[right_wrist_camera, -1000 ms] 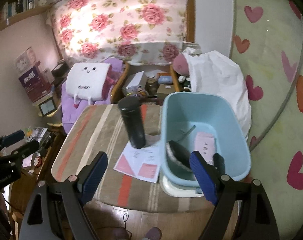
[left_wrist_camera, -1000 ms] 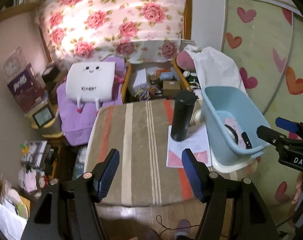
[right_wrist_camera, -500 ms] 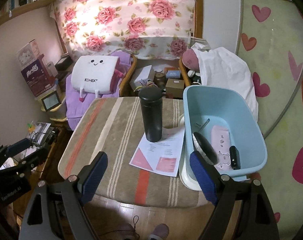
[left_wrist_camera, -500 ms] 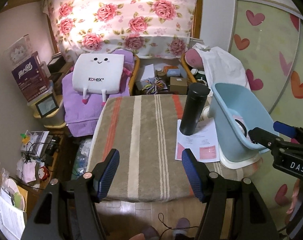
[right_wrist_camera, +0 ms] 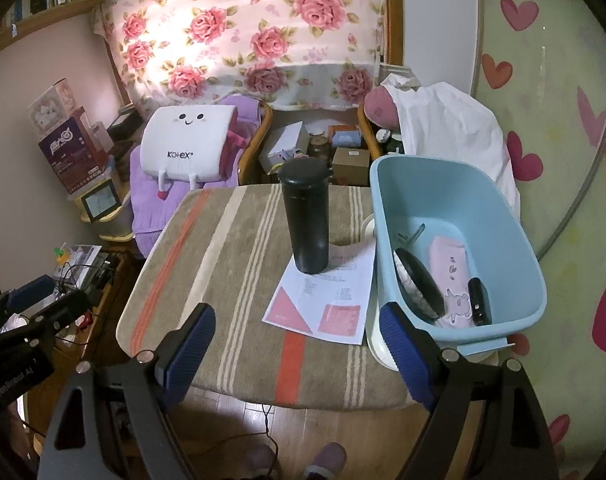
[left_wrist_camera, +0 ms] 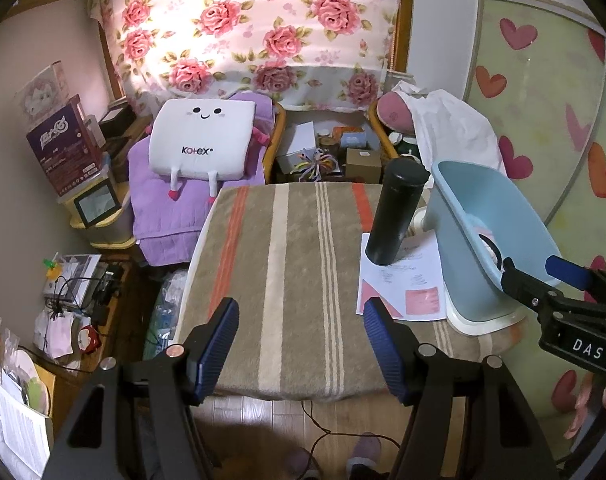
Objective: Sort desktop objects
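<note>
1. "Kotex": dark lettering on the front of the white smiling-face cushion [left_wrist_camera: 201, 142], legible in both views.
2. "DAS": white letters on the black body of the right tongs [left_wrist_camera: 559, 276], seen in the left wrist view.
3. "GenRobot AI": white lettering on the black body of the left tongs [right_wrist_camera: 35, 300], seen in the right wrist view.
4. Printed sheet [right_wrist_camera: 323, 292] on the bench: text too small to read.

Right wrist view: flask [right_wrist_camera: 306, 216] stands upright at frame centre on the table [right_wrist_camera: 223, 272], its base on the upper edge of the paper sheet [right_wrist_camera: 323, 300]. Bin [right_wrist_camera: 515, 232] sits right of the sheet, touching it. Cushion [right_wrist_camera: 187, 144] lies upper left, behind the table. Boxes [right_wrist_camera: 351, 160] sit behind the flask.
</note>
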Tool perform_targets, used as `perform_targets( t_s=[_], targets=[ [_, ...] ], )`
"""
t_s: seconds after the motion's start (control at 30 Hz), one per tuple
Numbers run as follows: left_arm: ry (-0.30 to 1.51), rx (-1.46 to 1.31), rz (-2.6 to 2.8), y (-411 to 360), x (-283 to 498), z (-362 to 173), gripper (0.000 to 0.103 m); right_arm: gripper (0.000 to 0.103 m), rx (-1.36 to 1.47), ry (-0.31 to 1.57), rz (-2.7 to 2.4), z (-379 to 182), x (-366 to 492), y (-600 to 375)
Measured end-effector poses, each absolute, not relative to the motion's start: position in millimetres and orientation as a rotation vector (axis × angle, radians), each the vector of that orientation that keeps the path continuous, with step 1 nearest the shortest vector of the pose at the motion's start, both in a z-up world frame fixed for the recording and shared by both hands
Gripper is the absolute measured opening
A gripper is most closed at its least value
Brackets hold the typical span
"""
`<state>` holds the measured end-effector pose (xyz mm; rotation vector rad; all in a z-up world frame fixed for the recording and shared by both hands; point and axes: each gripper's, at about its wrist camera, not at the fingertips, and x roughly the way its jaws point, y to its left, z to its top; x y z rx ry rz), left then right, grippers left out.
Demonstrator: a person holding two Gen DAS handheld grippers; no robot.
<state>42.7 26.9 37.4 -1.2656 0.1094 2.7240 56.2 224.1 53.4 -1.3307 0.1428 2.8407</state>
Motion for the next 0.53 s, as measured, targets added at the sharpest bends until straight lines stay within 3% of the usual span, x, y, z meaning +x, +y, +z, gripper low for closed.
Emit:
perform_targets(
  t_s=[0.53],
  targets=[
    [0.090, -1.249, 2.747, 28.6, 39.1, 38.1, 0.069, 0.087, -1.347, 0.145, 2.831, 49.3, 53.0, 226.0]
  ],
)
